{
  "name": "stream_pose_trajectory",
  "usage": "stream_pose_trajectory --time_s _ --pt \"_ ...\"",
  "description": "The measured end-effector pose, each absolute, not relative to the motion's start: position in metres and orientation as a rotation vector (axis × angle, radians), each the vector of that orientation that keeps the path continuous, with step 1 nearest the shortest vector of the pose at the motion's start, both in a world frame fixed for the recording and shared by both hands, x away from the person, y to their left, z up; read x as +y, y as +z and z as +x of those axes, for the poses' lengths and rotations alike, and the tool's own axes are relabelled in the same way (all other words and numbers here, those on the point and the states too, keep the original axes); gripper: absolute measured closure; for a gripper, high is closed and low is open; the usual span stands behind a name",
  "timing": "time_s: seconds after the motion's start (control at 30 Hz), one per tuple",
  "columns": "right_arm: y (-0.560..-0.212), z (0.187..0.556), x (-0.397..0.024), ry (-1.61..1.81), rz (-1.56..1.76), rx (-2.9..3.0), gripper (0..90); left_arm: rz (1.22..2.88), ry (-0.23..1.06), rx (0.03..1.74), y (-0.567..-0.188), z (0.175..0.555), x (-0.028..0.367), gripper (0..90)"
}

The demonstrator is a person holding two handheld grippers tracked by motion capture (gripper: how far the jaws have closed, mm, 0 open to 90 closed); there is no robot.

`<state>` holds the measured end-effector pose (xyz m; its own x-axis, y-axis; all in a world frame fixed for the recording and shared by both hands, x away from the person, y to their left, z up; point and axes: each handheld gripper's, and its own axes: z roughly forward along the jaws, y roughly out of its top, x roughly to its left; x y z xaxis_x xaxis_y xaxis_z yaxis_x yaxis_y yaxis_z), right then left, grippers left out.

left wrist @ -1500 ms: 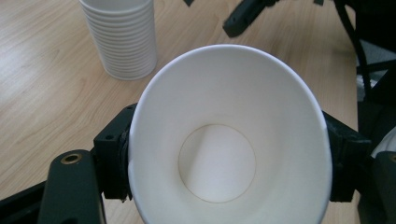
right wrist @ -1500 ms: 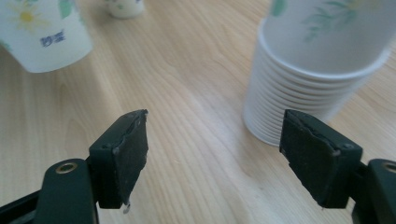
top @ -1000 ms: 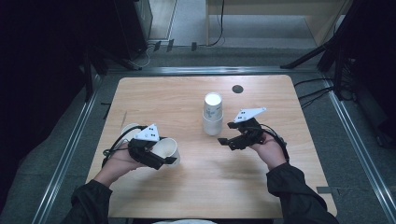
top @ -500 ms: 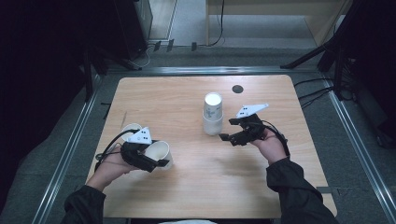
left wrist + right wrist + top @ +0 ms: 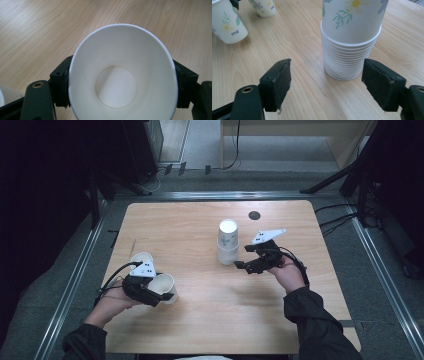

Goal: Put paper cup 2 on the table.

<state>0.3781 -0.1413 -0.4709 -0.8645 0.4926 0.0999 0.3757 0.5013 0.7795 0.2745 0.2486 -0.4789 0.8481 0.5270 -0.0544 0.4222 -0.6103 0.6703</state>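
A tall stack of flower-printed paper cups (image 5: 228,247) stands at the middle of the wooden table (image 5: 200,225). My right gripper (image 5: 244,257) is open just right of the stack; in the right gripper view the stack (image 5: 350,50) rises ahead between the two spread jaws of the right gripper (image 5: 328,75), untouched. My left gripper (image 5: 164,289) is shut on a single white paper cup (image 5: 162,285) at the near left. In the left gripper view that cup (image 5: 125,50) is squeezed oval, its mouth facing the camera, inside the left gripper (image 5: 122,82).
Another single cup (image 5: 141,259) stands on the table just behind my left hand, and appears as a cup (image 5: 263,7) far off in the right gripper view. A dark round hole (image 5: 254,215) lies near the table's far edge.
My left gripper has drawn the held cup left and toward the person, uncovering the single cup behind it. The right gripper has edged slightly farther along the stack's side, still open.
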Motion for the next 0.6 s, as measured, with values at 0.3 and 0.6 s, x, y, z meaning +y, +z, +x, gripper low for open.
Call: stream_pose_trajectory --time_s 0.3,0.6 --pt "-0.471 0.379 -0.137 1.296 0.739 2.611 23.9 2.322 0.2 0.724 -0.486 0.277 0.257 22.9" --pt "-0.472 0.38 -0.136 1.284 0.731 2.617 23.9 2.365 0.199 0.726 -0.491 0.278 0.255 22.3"
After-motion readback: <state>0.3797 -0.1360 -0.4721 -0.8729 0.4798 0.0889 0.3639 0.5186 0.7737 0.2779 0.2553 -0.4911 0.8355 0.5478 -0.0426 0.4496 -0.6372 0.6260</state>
